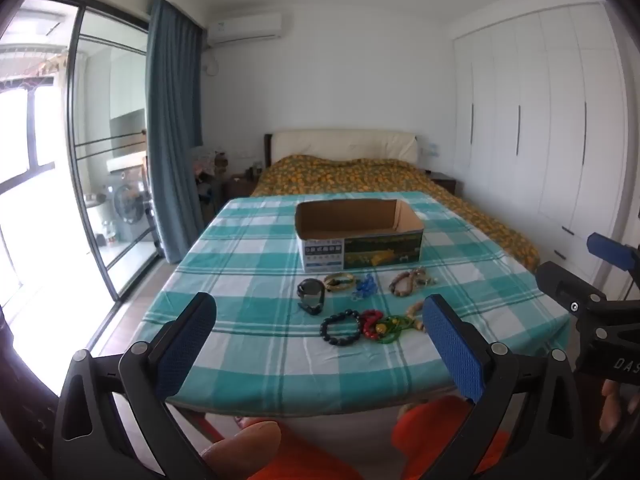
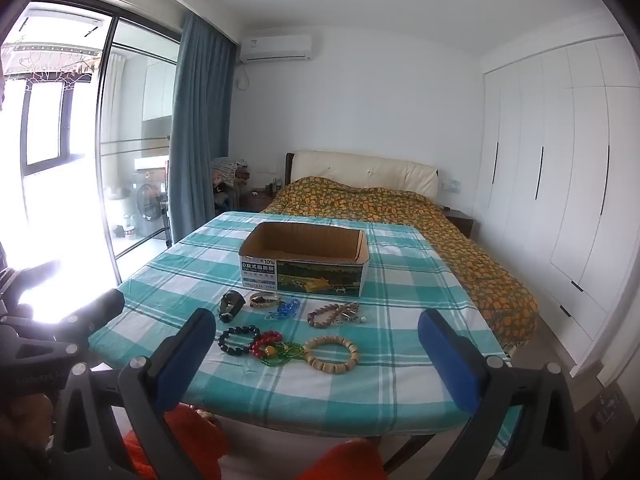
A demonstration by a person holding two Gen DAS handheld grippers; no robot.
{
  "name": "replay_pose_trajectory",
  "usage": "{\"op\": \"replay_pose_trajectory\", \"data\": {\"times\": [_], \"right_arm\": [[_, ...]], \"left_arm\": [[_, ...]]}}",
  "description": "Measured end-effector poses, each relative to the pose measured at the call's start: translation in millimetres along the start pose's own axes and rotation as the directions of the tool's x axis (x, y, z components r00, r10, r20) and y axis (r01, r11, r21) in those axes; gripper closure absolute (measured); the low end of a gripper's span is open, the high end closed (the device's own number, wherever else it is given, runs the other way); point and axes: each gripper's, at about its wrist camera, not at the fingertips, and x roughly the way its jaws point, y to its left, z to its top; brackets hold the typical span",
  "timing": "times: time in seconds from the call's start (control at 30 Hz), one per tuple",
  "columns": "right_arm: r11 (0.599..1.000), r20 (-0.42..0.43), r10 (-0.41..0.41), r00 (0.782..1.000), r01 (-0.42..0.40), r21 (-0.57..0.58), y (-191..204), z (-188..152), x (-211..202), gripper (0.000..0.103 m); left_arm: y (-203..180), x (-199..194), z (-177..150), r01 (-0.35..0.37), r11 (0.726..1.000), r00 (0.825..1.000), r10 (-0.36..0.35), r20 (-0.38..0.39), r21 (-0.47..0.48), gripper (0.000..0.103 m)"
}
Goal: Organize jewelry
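Several pieces of jewelry lie on the teal checked tablecloth (image 2: 400,384). There is a black watch (image 2: 231,306), a gold bracelet (image 2: 264,300), a blue piece (image 2: 286,308), a brown bead bracelet (image 2: 324,315), a dark bead bracelet (image 2: 239,340), a red one (image 2: 267,342), a green one (image 2: 282,354) and a wooden bead bracelet (image 2: 331,354). Behind them stands an open cardboard box (image 2: 320,280), seemingly empty. My right gripper (image 2: 317,317) and my left gripper (image 1: 319,305) hover before the table's near edge. Both are open wide and hold nothing.
A bed (image 1: 360,176) with an orange-patterned cover stands right behind the table. White wardrobe doors (image 2: 560,184) line the right wall. A glass sliding door (image 1: 108,160) and a blue curtain (image 1: 172,120) are on the left. Orange clothing (image 1: 432,432) shows below the grippers.
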Motion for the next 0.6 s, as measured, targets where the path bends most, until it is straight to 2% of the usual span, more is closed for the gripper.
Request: {"op": "replay_pose_trajectory", "data": {"times": [0.6], "right_arm": [[1.000, 0.004, 0.005, 1.000, -0.005, 0.007, -6.4, 3.6, 2.2, 0.000]], "left_arm": [[0.1, -0.4, -0.3, 0.003, 1.000, 1.000, -0.003, -0.010, -0.002, 0.000]]}}
